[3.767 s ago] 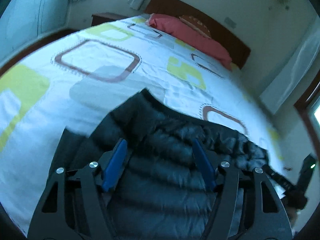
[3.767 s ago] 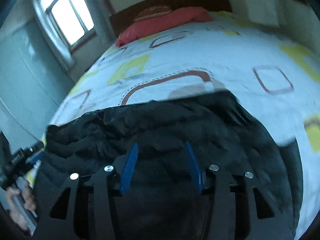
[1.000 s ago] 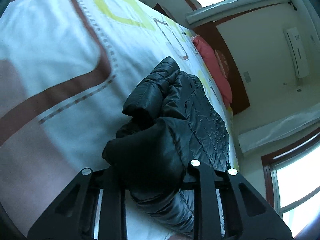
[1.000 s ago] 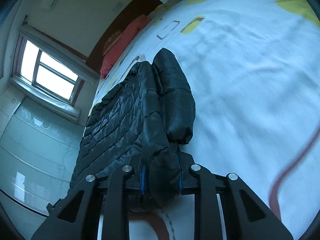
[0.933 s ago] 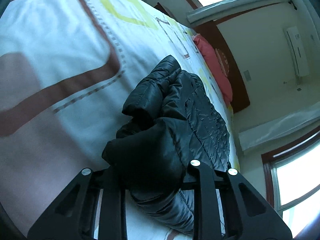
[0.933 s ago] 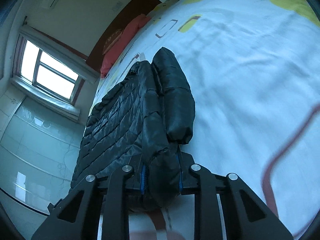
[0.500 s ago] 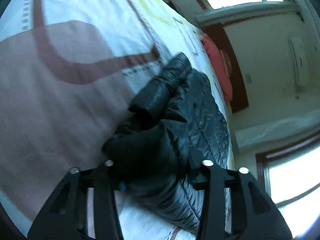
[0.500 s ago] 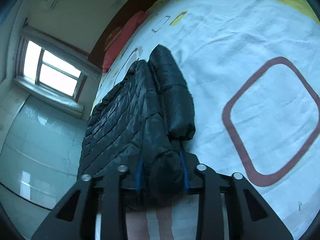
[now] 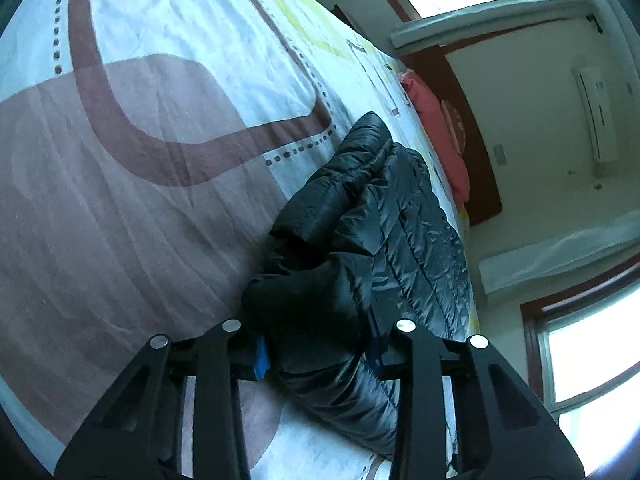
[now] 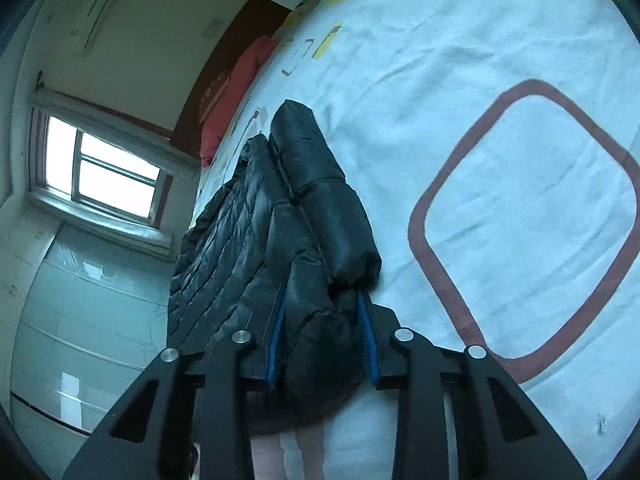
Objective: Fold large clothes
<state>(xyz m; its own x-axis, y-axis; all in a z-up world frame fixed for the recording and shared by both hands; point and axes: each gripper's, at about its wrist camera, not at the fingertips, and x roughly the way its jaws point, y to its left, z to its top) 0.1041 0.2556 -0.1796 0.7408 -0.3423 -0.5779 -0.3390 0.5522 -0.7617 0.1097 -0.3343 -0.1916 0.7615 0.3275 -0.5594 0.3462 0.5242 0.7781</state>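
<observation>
So quick update on the puffer jacket (image 9: 384, 240) fold. A few seconds back it was spread out flat in front of me with both tools hovering wide apart over it. Now it's a long narrow bundle lying on the bedspread (image 9: 140, 200), running toward the red pillow (image 9: 436, 128) at the headboard end, and compared with a second ago there's a lot more of the brown-square print showing around it, so I've dragged the whole thing across the bed.

My left gripper (image 9: 318, 356) has a fat wad of the near end between its jaws. A second ago they were clamped tight, then they loosened, and right now they're closing again; there's a sliver of blue pad (image 9: 261, 356) peeking out on one side, so I can't tell if it's really biting. My right gripper (image 10: 322, 340) is the same story at the other corner: jacket bunched between the blue pads (image 10: 366, 336), jaws closing back in after easing off.

My read: the lengthwise fold is done and laid down, and I'm re-gripping the near end, probably to flip it over toward the pillow. Slippery shell though, could slide out.
</observation>
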